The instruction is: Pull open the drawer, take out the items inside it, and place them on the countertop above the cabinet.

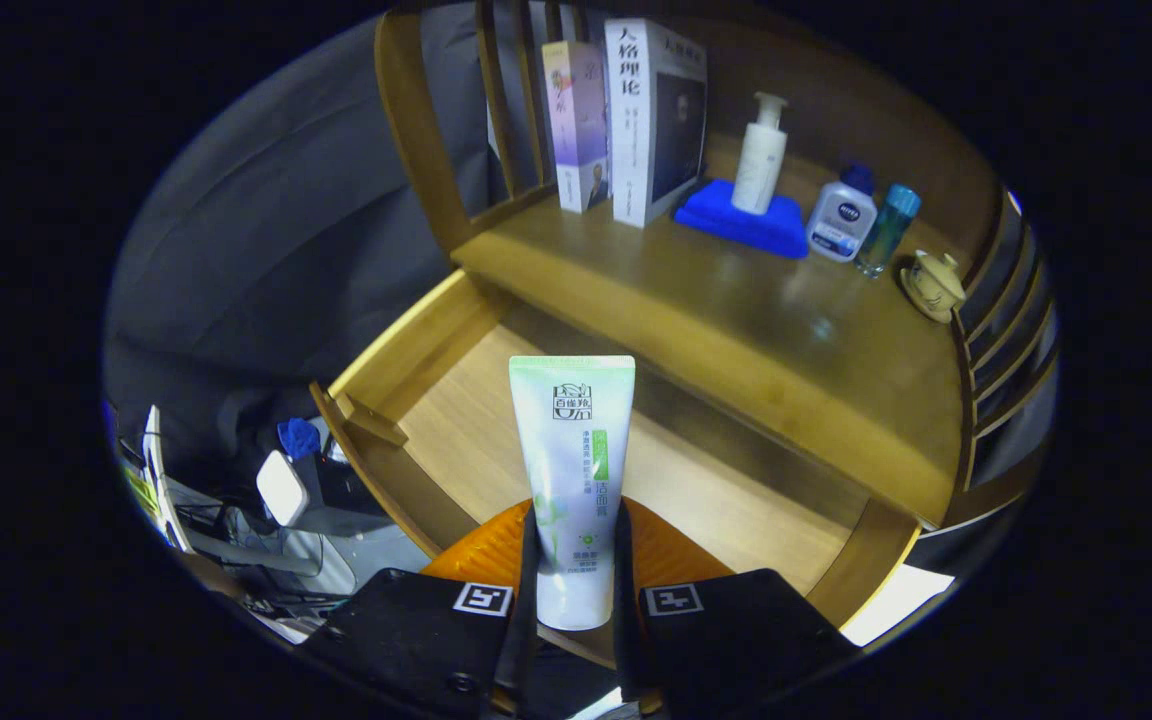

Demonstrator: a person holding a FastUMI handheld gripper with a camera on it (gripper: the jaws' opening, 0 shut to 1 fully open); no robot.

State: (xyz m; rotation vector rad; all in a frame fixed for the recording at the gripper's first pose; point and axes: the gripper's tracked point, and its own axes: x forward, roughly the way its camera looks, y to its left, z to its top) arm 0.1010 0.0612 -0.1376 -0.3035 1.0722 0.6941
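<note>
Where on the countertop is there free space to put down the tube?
The hand-held gripper is shut on the tube. The countertop is bare along its front, above the open drawer. The back is crowded: books, blue cloth, pump bottle, small bottles.

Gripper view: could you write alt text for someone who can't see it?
The claw grips a white-green tube over an open wooden drawer. Beyond, the countertop holds two books, a pump bottle on a blue cloth, and smaller bottles.
</note>
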